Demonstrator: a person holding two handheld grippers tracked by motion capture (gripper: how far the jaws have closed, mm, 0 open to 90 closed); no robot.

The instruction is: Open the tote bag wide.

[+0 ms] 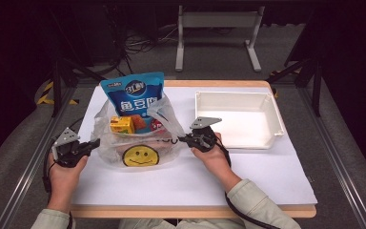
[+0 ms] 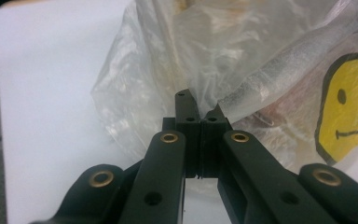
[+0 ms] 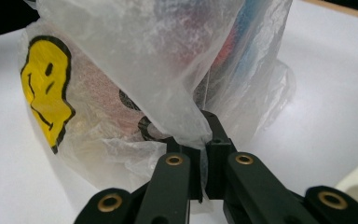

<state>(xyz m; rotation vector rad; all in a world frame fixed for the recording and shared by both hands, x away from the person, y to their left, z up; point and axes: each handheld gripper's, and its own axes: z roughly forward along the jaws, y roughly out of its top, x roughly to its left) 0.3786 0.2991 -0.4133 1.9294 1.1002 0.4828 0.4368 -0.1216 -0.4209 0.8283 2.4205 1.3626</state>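
Plastic bag point(image 1: 138, 143) pinched by left gripper point(image 1: 95, 142) and right gripper point(image 1: 183, 139).

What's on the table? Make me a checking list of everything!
Surface: white table, wooden edge.
Job's things: clear plastic bag with a yellow smiley; blue snack pouch and yellow box inside.
Clutter: empty white tray.
Grippers: left gripper shut on the bag's edge; right gripper shut on its handle.
Cables: black cable trailing from right gripper.
Surroundings: grey floor, metal stand.
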